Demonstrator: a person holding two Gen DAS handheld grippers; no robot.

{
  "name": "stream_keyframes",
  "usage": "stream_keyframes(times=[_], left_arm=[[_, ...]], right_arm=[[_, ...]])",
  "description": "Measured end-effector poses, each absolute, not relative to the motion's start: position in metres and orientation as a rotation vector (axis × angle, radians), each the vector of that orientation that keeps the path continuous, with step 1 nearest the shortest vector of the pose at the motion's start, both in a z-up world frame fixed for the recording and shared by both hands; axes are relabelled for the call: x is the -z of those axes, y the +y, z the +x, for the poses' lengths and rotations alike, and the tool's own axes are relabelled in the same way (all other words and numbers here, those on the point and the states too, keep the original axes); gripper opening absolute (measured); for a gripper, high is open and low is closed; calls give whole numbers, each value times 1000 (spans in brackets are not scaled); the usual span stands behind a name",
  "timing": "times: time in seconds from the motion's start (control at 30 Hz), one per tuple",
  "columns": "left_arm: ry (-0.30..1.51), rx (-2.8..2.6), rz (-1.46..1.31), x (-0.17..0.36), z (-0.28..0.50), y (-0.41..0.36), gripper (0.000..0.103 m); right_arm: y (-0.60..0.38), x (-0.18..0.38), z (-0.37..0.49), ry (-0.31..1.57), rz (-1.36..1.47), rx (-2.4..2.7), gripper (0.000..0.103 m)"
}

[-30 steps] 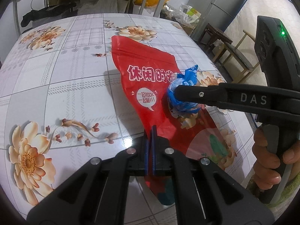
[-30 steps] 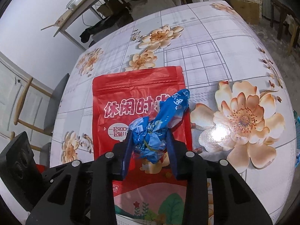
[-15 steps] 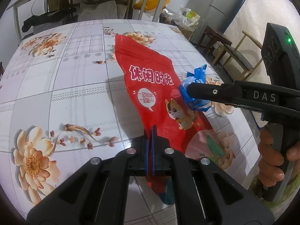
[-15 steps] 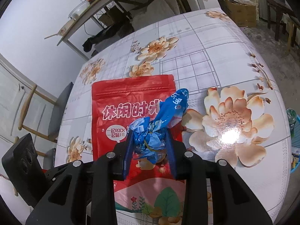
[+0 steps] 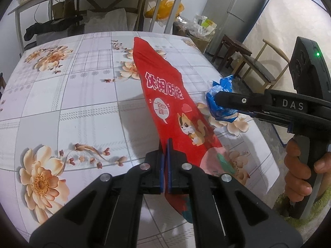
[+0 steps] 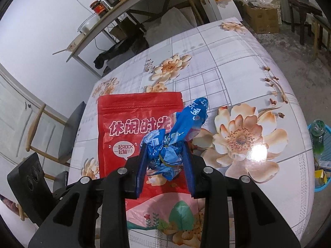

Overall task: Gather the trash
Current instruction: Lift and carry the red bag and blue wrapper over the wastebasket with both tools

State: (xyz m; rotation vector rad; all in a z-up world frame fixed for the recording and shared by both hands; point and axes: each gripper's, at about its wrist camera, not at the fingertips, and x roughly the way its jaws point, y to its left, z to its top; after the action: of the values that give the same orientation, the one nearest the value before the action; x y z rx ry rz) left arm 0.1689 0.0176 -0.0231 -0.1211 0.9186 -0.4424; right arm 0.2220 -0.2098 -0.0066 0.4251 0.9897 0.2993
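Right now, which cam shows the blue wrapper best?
Right wrist view: the crumpled blue wrapper sits centred, clamped in the right gripper, print and folds visible. Left wrist view shows it only side-on, small, half hidden behind that gripper.

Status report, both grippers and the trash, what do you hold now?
Left gripper shut on red snack bag, bag's far end on table. Right gripper shut on crumpled blue wrapper, above the table. Nothing in the way.

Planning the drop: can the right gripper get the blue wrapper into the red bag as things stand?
Probably not yet. The right gripper is shut on the blue wrapper, but the red bag, pinched by the left gripper, shows no open mouth.
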Motion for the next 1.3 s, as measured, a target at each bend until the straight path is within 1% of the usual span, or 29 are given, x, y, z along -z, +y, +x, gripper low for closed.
stream_keyframes(times=[0.53,0.83,1.03,1.13,1.3], left_arm=[[864,455,-149,3,160,20,0],[801,460,-142,-27,150,13,0],[750,516,-121,-57,146,-11,0],[718,567,-101,-72,146,-32,0],[713,677,-83,-83,153,-80,0]], right_arm=[[-224,-8,210,949,448,-306,32],[-258,-24,185,882,513,-293,32],[-311,-46,152,806,553,-207,32],[-356,-58,121,742,583,-109,32],[-431,-57,66,683,648,84,32]])
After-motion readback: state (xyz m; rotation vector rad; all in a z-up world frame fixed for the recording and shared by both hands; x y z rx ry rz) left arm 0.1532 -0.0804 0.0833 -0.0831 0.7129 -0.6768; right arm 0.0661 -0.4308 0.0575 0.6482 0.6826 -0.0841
